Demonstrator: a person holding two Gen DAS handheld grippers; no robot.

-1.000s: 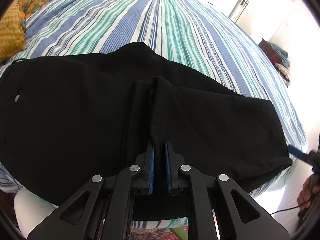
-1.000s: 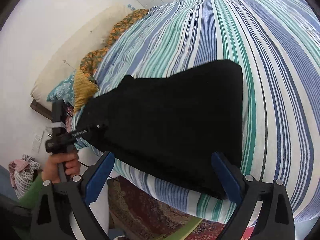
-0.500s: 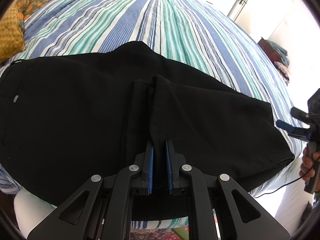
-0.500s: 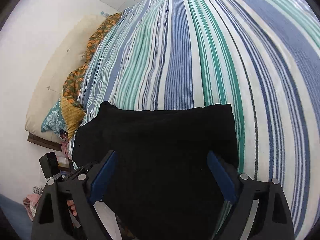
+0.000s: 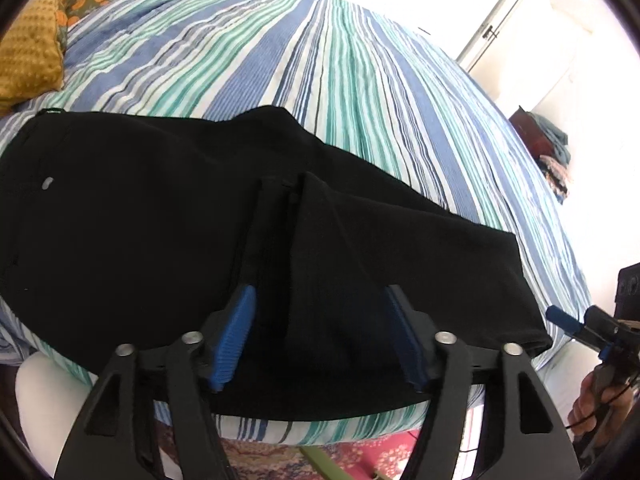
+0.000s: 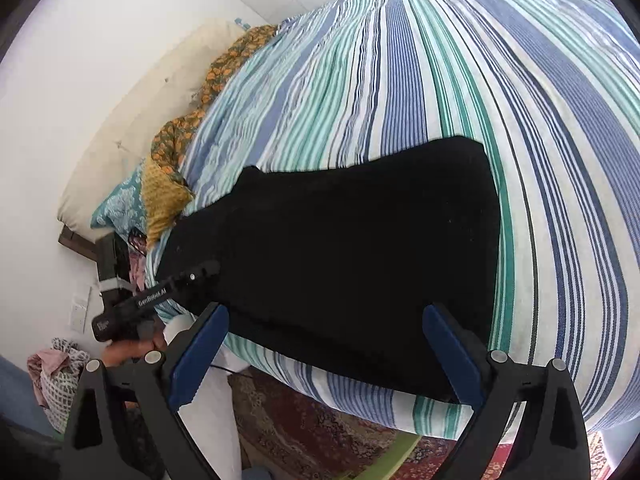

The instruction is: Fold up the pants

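Black pants (image 5: 160,240) lie flat across the near edge of a striped bed (image 5: 320,60). My left gripper (image 5: 320,320) hovers over their middle with its jaws opening. A raised ridge of black cloth (image 5: 304,216) stands between the blue pads, and neither pad presses on it. In the right wrist view the pants (image 6: 360,260) reach to a straight end at the right. My right gripper (image 6: 326,344) hangs just off the bed's edge, jaws opening wide, with nothing gripped. Each view shows the other gripper held in a hand: the right gripper (image 5: 580,328) and the left gripper (image 6: 156,300).
Yellow pillow (image 5: 28,60) and patterned cushions (image 6: 164,196) lie at the bed's head. A patterned rug (image 6: 320,420) covers the floor below the bed's edge. Clothes are piled on a stand (image 5: 552,152) far right, and laundry (image 6: 56,364) lies on the floor.
My left jaws were shut on the cloth ridge and now stand apart, leaving the ridge standing. My right gripper swung in over the pants, then drew back to the bed's edge.
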